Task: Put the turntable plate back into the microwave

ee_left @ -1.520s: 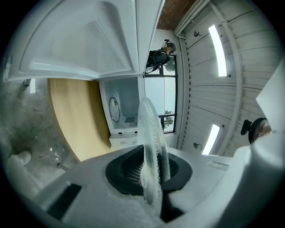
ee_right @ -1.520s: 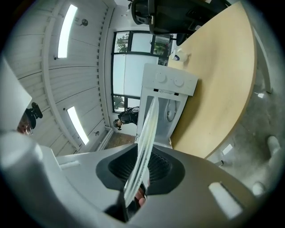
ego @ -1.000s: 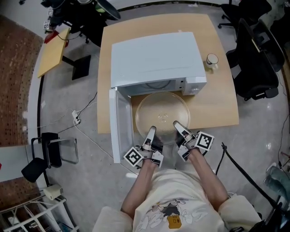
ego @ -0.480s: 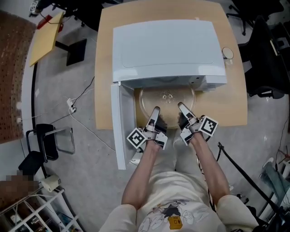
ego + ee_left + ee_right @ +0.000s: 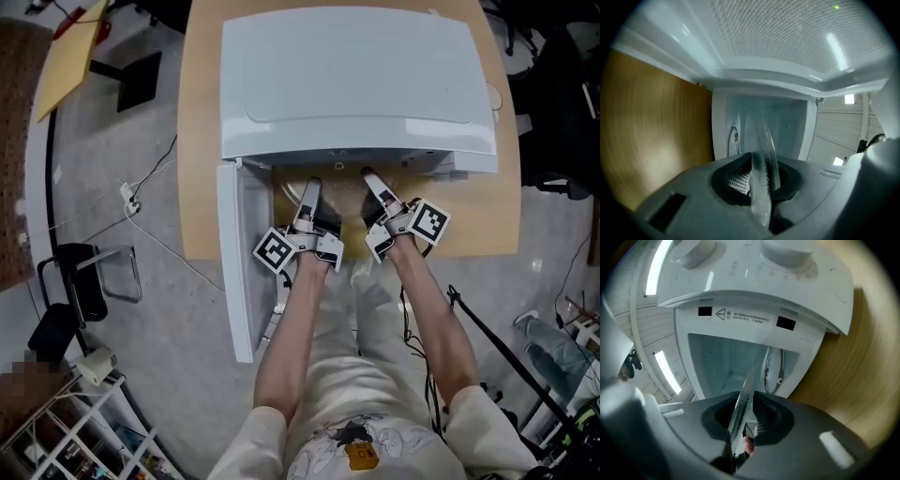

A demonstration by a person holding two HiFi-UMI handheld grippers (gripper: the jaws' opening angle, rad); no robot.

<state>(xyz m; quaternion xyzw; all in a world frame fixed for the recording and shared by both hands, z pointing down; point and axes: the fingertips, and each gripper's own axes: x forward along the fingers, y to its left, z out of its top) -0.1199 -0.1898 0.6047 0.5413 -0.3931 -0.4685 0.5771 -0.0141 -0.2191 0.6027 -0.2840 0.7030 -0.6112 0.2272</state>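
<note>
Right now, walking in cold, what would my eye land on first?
A big white microwave fills the wooden table, its door swung open at the left. In front of it, a person's left tool and right tool each pinch the edge of a clear glass plate, which reaches into the open oven cavity.

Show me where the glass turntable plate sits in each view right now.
Head view: only the near part of the turntable plate shows, between the left gripper and right gripper; the rest is under the microwave top.
Left gripper view: edge-on at lower centre, clamped in that gripper.
Right gripper view: edge-on, lower centre-left, clamped likewise.
Shared landmark: the microwave, its open cavity straight ahead in both gripper views.
</note>
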